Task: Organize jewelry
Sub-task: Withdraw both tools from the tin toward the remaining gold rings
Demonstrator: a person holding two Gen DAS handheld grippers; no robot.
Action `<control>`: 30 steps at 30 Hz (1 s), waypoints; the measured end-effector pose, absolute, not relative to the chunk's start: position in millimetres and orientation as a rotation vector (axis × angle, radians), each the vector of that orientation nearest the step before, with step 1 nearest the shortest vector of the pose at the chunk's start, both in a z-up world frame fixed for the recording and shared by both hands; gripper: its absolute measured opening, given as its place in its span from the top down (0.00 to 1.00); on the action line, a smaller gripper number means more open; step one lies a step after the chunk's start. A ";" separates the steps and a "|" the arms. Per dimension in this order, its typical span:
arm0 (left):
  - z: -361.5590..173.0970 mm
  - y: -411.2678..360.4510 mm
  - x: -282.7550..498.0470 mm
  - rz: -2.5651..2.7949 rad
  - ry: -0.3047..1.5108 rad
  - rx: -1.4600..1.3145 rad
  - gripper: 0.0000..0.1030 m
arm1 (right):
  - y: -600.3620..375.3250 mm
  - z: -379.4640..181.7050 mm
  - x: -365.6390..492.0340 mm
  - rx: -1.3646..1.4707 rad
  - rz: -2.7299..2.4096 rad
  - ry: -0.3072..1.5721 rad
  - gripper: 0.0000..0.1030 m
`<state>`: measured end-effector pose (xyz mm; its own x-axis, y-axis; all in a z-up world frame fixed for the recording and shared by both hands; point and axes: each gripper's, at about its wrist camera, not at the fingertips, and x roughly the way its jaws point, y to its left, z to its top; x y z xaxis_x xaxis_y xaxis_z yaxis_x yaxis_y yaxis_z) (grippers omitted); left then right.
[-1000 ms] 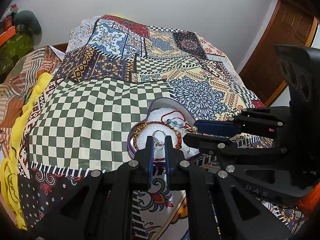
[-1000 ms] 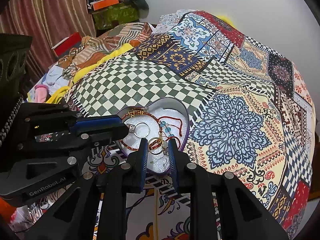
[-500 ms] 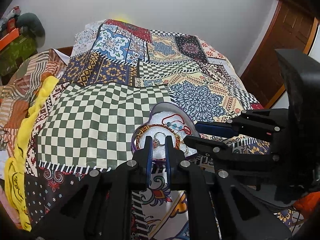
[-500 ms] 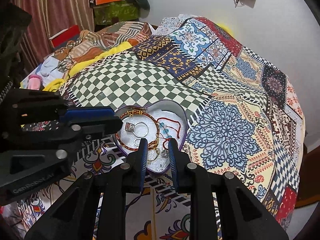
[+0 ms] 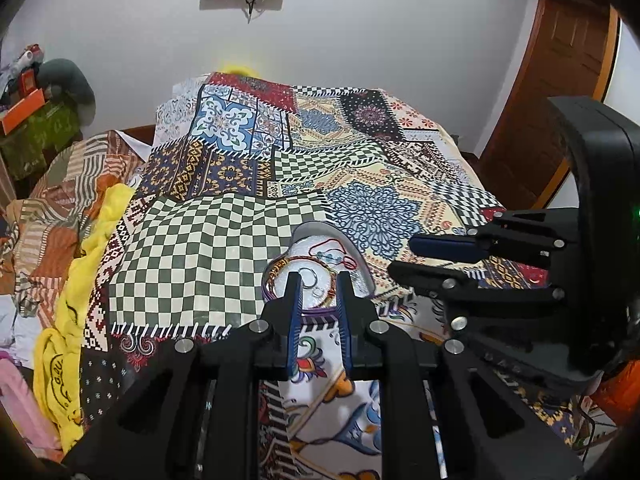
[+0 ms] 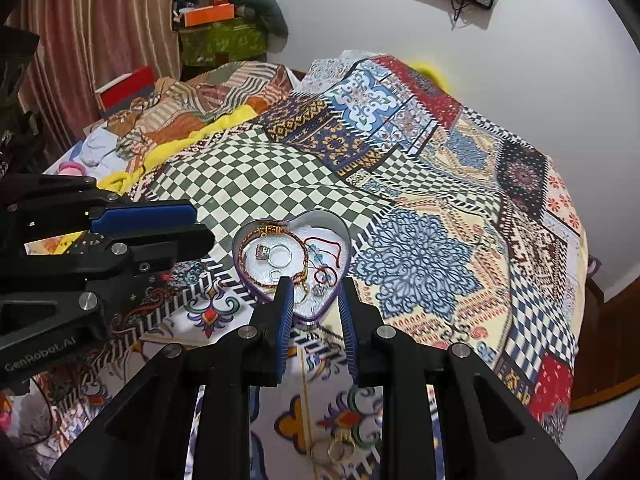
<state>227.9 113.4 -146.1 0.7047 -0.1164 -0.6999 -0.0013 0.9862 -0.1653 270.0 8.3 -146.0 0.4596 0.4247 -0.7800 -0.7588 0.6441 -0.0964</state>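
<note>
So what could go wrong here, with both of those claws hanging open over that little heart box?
The heart box sits on a soft, rumpled bedspread, so a nudge from the right gripper or left gripper could tip it. The bracelets and rings inside lie overlapped, so lifting one might drag out another. Two gold rings lie loose on the busy print near the right gripper's base, and could easily get overlooked or pressed into the cloth.
</note>
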 end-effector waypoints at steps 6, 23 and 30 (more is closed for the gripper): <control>-133.5 104.3 206.6 -0.054 0.768 -0.136 0.77 | -15.9 -132.0 257.4 -0.411 0.726 0.781 0.62; -129.6 69.6 175.5 -0.098 0.797 -0.097 0.68 | -81.7 -116.4 234.4 -0.272 0.661 0.783 0.62; -155.6 45.3 186.3 -0.149 0.872 -0.092 0.68 | -103.7 -138.1 238.5 -0.245 0.634 0.844 0.62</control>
<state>186.3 45.3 -155.6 0.6342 -0.1675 -0.7548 0.0925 0.9857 -0.1411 238.5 -103.7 -138.1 0.4956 0.4229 -0.7586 -0.6106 0.7909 0.0420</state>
